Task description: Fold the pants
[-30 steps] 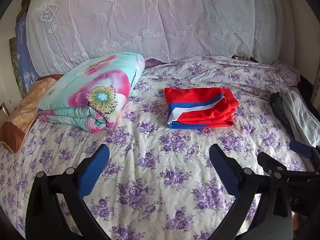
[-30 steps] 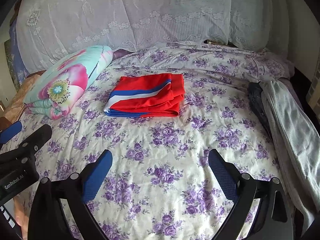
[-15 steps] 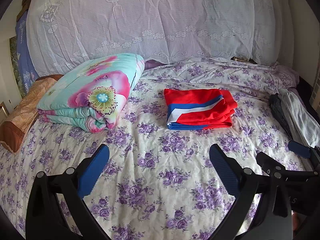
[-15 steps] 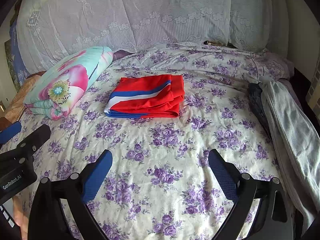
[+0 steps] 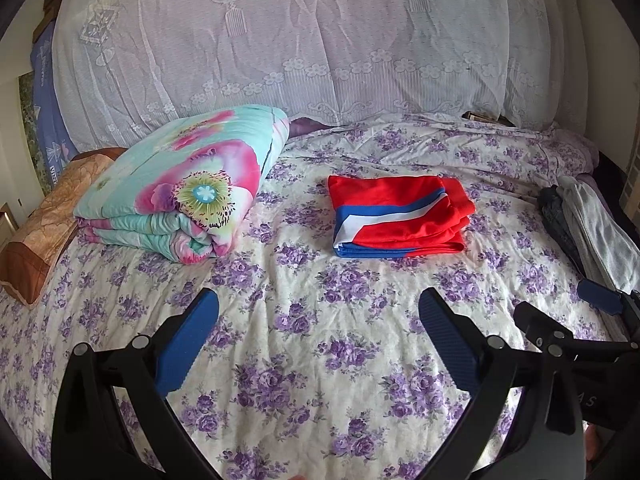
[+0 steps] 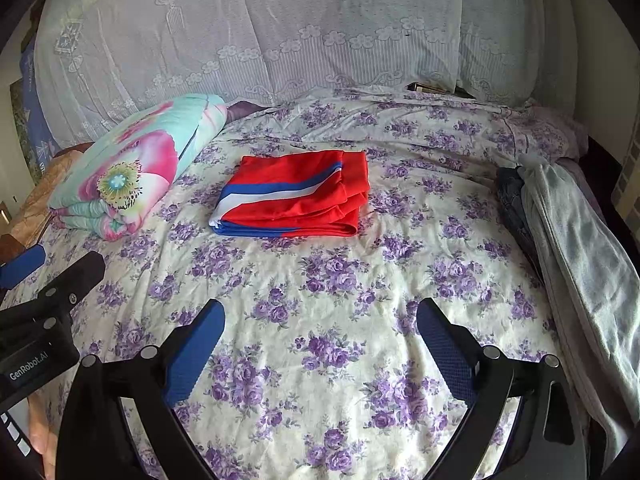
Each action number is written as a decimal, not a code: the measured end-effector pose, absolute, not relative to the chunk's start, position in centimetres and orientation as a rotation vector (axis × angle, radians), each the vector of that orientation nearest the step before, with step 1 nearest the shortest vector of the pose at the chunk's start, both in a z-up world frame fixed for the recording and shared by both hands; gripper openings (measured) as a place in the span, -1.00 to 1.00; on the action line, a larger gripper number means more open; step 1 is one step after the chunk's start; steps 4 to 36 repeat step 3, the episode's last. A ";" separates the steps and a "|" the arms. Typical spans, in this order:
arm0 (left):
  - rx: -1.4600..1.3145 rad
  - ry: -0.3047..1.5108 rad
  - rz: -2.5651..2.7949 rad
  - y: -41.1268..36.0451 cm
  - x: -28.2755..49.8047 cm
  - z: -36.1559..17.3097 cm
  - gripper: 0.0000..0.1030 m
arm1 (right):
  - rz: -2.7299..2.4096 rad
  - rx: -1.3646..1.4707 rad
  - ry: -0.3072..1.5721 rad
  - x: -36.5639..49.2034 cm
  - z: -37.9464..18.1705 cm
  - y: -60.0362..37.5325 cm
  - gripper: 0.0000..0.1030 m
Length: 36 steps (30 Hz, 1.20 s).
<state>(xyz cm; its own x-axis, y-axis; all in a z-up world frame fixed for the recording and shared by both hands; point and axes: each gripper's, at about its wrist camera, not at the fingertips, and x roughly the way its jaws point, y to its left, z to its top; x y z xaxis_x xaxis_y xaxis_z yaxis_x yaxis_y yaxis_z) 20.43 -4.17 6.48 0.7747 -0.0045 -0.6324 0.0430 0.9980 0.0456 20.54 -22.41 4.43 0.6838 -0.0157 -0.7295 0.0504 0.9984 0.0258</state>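
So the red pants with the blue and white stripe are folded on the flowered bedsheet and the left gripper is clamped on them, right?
Not quite. The red pants with the blue and white stripe are folded on the flowered bedsheet, but the left gripper is open and well short of them, as the left wrist view shows.

A bed covered by a purple-flowered sheet point(image 5: 304, 280) fills the view, with red pants point(image 5: 400, 216) bearing blue and white stripes lying folded at its centre. A folded floral quilt point(image 5: 188, 184) sits far left. The left gripper point(image 5: 318, 332) hovers near, blue-padded fingers point(image 5: 188, 336) spread wide, empty.
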 end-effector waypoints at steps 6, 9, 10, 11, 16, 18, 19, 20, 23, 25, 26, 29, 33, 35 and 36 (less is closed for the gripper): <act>0.048 0.691 -0.030 -4.0 20.5 6.3 0.90 | -0.037 0.044 0.817 20.5 4.4 -22.4 0.89; 0.048 0.691 -0.030 -4.0 20.5 6.3 0.90 | -0.037 0.044 0.817 20.5 4.4 -22.4 0.89; 0.048 0.691 -0.030 -4.0 20.5 6.3 0.90 | -0.037 0.044 0.817 20.5 4.4 -22.4 0.89; 0.048 0.691 -0.030 -4.0 20.5 6.3 0.90 | -0.037 0.044 0.817 20.5 4.4 -22.4 0.89; 0.048 0.691 -0.030 -4.0 20.5 6.3 0.90 | -0.037 0.044 0.817 20.5 4.4 -22.4 0.89; 0.048 0.691 -0.030 -4.0 20.5 6.3 0.90 | -0.037 0.044 0.817 20.5 4.4 -22.4 0.89; 0.048 0.691 -0.030 -4.0 20.5 6.3 0.90 | -0.037 0.044 0.817 20.5 4.4 -22.4 0.89; 0.048 0.691 -0.030 -4.0 20.5 6.3 0.90 | -0.037 0.044 0.817 20.5 4.4 -22.4 0.89; 0.048 0.691 -0.030 -4.0 20.5 6.3 0.90 | -0.037 0.044 0.817 20.5 4.4 -22.4 0.89; 0.048 0.691 -0.030 -4.0 20.5 6.3 0.90 | -0.037 0.044 0.817 20.5 4.4 -22.4 0.89; 0.048 0.691 -0.030 -4.0 20.5 6.3 0.90 | -0.037 0.044 0.817 20.5 4.4 -22.4 0.89; 0.048 0.691 -0.030 -4.0 20.5 6.3 0.90 | -0.037 0.044 0.817 20.5 4.4 -22.4 0.89; 0.048 0.691 -0.030 -4.0 20.5 6.3 0.90 | -0.037 0.044 0.817 20.5 4.4 -22.4 0.89; 0.048 0.691 -0.030 -4.0 20.5 6.3 0.90 | -0.037 0.044 0.817 20.5 4.4 -22.4 0.89; 0.048 0.691 -0.030 -4.0 20.5 6.3 0.90 | -0.037 0.044 0.817 20.5 4.4 -22.4 0.89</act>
